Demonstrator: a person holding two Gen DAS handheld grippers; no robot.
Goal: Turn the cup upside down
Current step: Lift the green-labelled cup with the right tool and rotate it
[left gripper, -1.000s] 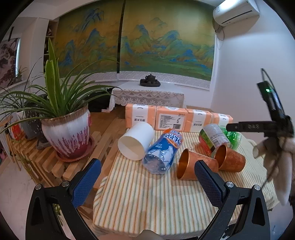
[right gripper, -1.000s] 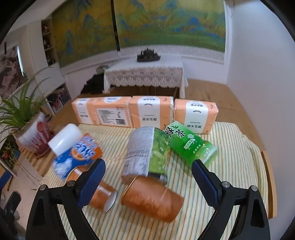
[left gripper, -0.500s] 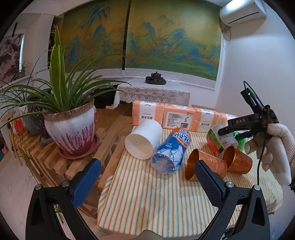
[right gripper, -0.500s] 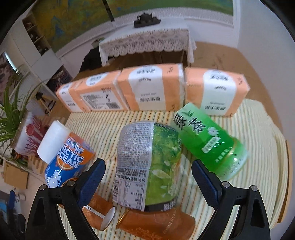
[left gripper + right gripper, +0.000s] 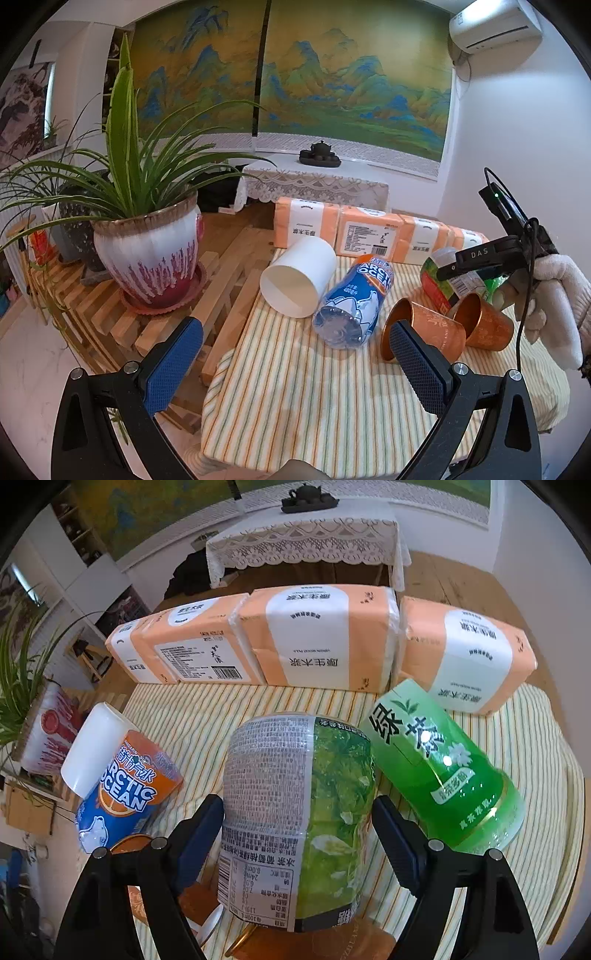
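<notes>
Left wrist view shows the left tongs (image 5: 295, 363) held wide apart above the near edge of the table (image 5: 332, 406), with nothing between the blue pads. On the striped cloth lie two copper cups on their sides. The near copper cup (image 5: 424, 328) has its open mouth turned toward the camera, and one pad of the left tongs hides part of it. The far copper cup (image 5: 484, 325) lies just beside it, and the two look like they touch. A white cup (image 5: 299, 277) lies on its side too, next to a blue water bottle (image 5: 354, 299). Orange tissue packs (image 5: 369, 232) stand in a row at the back of the table. A big potted plant (image 5: 147, 251) sits on a wooden rack off to the side. A gloved hand (image 5: 554, 302) holds the right tongs over the far cup. Right wrist view shows the right tongs (image 5: 297, 838) apart, one pad on each side of a can with a green and grey label (image 5: 295, 812). It is hard to tell if the pads touch the can. A green tea bottle (image 5: 443, 768) lies beside the can. The far copper cup (image 5: 314, 945) peeks out at the bottom edge, just under the can.
</notes>
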